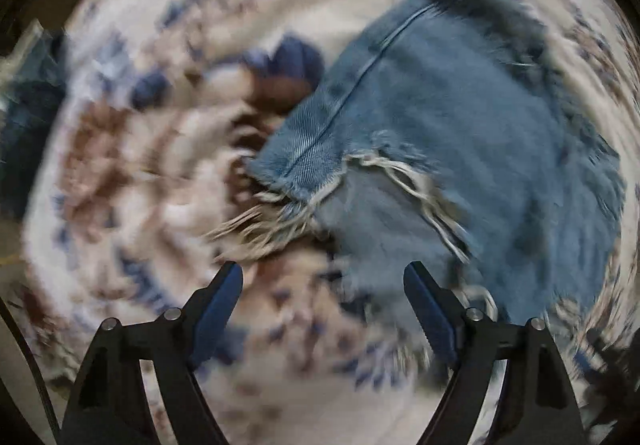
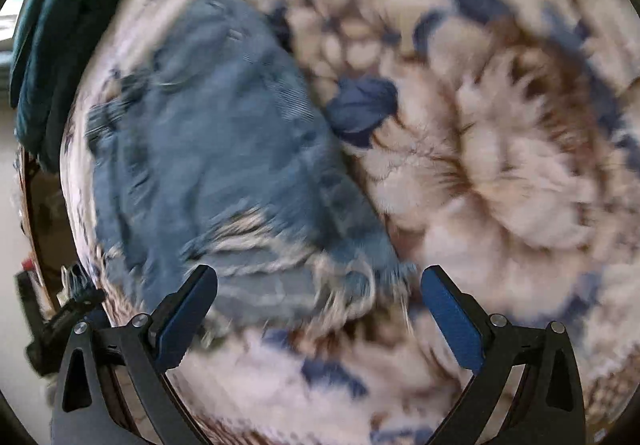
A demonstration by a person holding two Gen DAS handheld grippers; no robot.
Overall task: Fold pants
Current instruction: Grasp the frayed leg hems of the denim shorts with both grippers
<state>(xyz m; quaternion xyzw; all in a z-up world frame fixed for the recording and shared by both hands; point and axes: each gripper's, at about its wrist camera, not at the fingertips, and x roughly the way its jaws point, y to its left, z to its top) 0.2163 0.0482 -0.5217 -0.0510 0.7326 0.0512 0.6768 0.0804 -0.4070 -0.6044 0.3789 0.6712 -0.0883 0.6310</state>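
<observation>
While both of my wrist views are smeared with blur, the main things still read clearly enough. At about nine o'clock in my left wrist view, a dark blue heap [image 1: 24,133] sits at the rim, too blurred to identify. Across the middle spreads the floral blanket [image 1: 132,173], cream with brown and navy flowers. The pants [image 1: 460,133], light blue denim with frayed edges, lie flat on it from the centre out toward three o'clock, a seam running from one o'clock down to a fringed hem near the middle. My left gripper [image 1: 323,279] is at six o'clock with its jaws spread wide and nothing between them; the right-hand finger [image 1: 430,309] is over the lower edge of the denim, the left-hand one over bare blanket, and I cannot tell whether either touches.

From my right wrist view, a dark teal cloth [image 2: 60,45] hangs at ten o'clock past the blanket's edge. Just inward, the pants [image 2: 224,149] run from eleven o'clock down to the centre bottom, their ragged, white-threaded hem ending just ahead of my right gripper [image 2: 319,283]. Its jaws are also released, wide apart and empty, straddling that hem. From the centre to three o'clock the blanket [image 2: 520,165] shows one large brown-and-cream flower with a navy leaf beside the denim.
</observation>
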